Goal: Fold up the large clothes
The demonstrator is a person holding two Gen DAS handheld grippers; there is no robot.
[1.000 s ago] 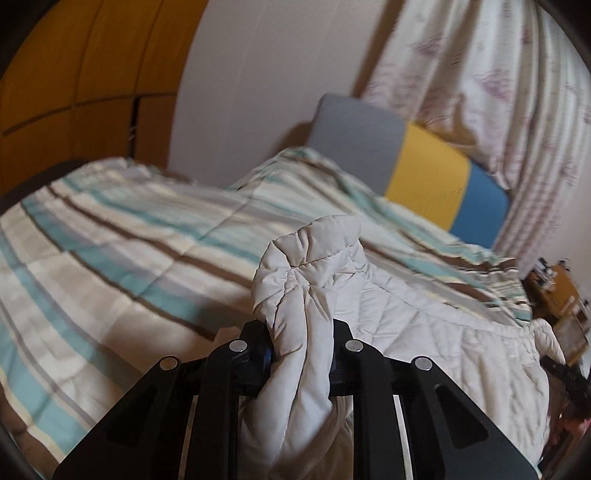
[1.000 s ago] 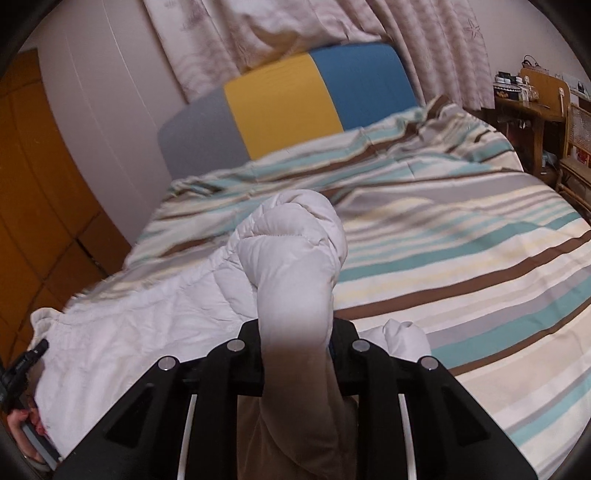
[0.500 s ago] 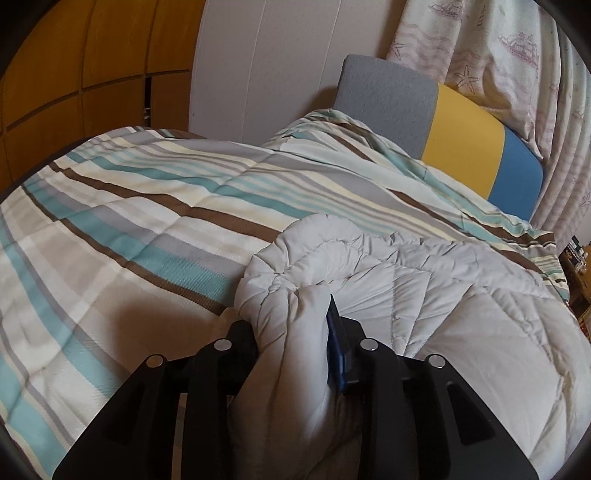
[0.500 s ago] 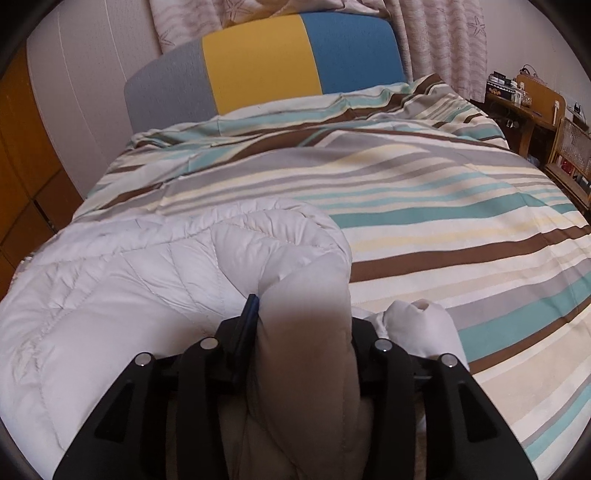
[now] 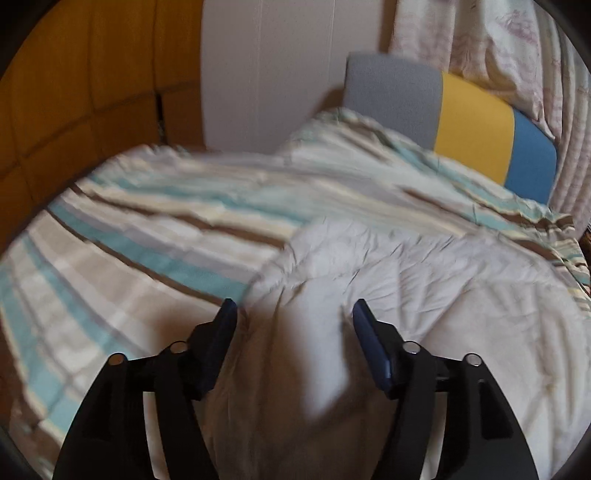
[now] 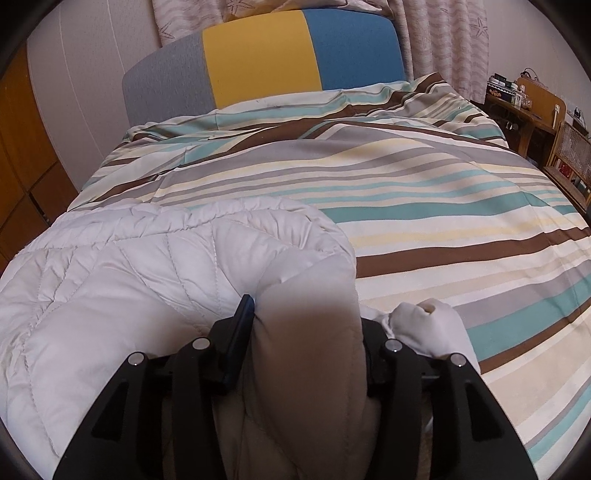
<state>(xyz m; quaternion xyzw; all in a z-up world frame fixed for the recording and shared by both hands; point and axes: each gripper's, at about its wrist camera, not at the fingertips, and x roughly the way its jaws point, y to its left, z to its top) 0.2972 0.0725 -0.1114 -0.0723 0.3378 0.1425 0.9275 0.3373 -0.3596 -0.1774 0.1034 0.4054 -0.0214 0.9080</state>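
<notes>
A big white puffy coat (image 6: 122,280) lies on the striped bed cover (image 6: 424,206). In the right wrist view it fills the lower left of the frame. In the left wrist view the same coat (image 5: 424,280) fills the lower right.

The coat looks folded over once. Its far edge is a soft round roll, not a loose flap. So one fold seems done. The coat is still wide and lumpy, so I think more folds are left, and some smoothing too. A small white bunched part (image 6: 432,325), maybe a sleeve end, sticks out at the lower right of the right wrist view. It probably needs tucking in.

The left gripper (image 5: 293,314) is at the bottom middle of its view. Its jaws are opening. They stand wide apart, and a hump of coat sits between them, but the pads do not seem to press it.

The right gripper (image 6: 308,325) is also opening. A thick fold of coat fills the gap between its jaws. The left finger (image 6: 240,332) still touches the cloth, so it seems to have a light hold.

I can read no words, tags or brand names anywhere. The curtain (image 6: 443,33) at the top has starfish shapes, but no writing.
</notes>
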